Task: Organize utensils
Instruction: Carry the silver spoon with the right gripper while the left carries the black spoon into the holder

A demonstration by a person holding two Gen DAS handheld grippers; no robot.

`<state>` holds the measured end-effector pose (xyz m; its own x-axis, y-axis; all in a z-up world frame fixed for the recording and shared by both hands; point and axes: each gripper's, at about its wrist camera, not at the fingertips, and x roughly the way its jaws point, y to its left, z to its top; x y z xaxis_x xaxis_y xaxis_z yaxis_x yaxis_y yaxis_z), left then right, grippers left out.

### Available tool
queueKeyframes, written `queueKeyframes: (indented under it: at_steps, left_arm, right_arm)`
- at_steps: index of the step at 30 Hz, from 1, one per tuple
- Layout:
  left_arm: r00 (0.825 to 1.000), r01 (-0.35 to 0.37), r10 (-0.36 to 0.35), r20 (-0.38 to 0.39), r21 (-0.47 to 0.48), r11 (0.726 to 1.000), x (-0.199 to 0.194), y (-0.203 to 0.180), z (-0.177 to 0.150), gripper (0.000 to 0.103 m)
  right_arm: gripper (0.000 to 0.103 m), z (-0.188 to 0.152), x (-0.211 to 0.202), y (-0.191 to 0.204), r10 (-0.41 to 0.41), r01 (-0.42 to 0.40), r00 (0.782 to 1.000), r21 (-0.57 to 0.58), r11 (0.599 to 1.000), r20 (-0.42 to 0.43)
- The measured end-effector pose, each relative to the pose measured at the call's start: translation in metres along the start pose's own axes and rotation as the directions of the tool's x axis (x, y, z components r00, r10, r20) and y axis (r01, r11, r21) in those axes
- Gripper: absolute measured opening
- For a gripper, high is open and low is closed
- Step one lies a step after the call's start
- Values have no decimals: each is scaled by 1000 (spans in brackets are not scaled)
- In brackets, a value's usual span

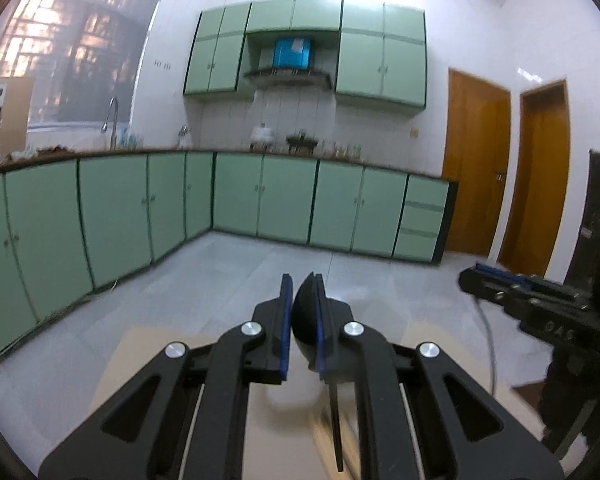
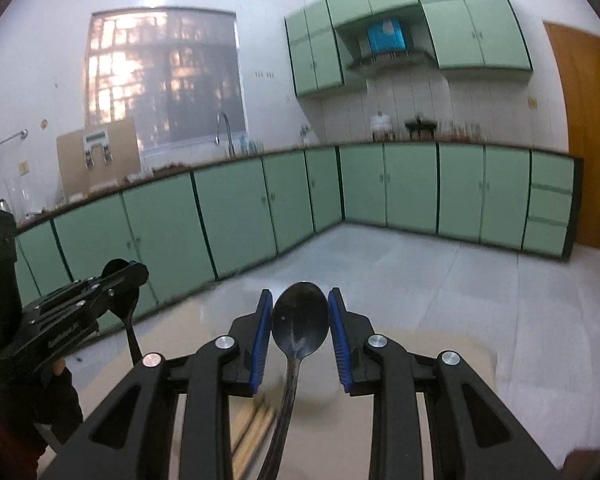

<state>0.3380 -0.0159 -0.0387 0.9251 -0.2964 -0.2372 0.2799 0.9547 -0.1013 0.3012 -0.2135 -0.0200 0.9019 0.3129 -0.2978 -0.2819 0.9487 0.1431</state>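
Two black plastic spoons, both lifted clear of the table. One dark glossy spoon (image 2: 299, 322) sits bowl-up between the right gripper (image 2: 300, 334) pads, handle hanging down; jaws narrow, pinching the bowl edges. The second black spoon (image 1: 306, 320) is clamped edge-on in the left gripper (image 1: 302, 322). Beige tabletop (image 2: 440, 344) below, blurred. Risk, as I judge it: rounded bowl rims give little purchase, so either spoon could pivot or slip out.
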Motion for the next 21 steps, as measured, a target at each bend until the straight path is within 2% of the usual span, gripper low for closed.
queueKeyframes:
  at_steps: [5, 10, 14, 21]
  left_arm:
    - [998, 2, -4, 64, 21, 1000, 40, -6, 41, 9]
    - [999, -15, 14, 44, 29, 999, 85, -3, 40, 9]
    - [1000, -11, 11, 5, 31, 999, 106, 2, 18, 9]
    - [999, -7, 8, -47, 27, 1000, 113, 13, 0, 10]
  right_arm:
    - [28, 44, 41, -3, -36, 37, 994, -12, 999, 103]
    - [28, 59, 90, -15, -84, 84, 988, 4, 996, 133]
    - [28, 45, 122, -20, -105, 106, 990, -4, 994, 97]
    - [29, 8, 128, -25, -64, 64, 998, 0, 998, 16]
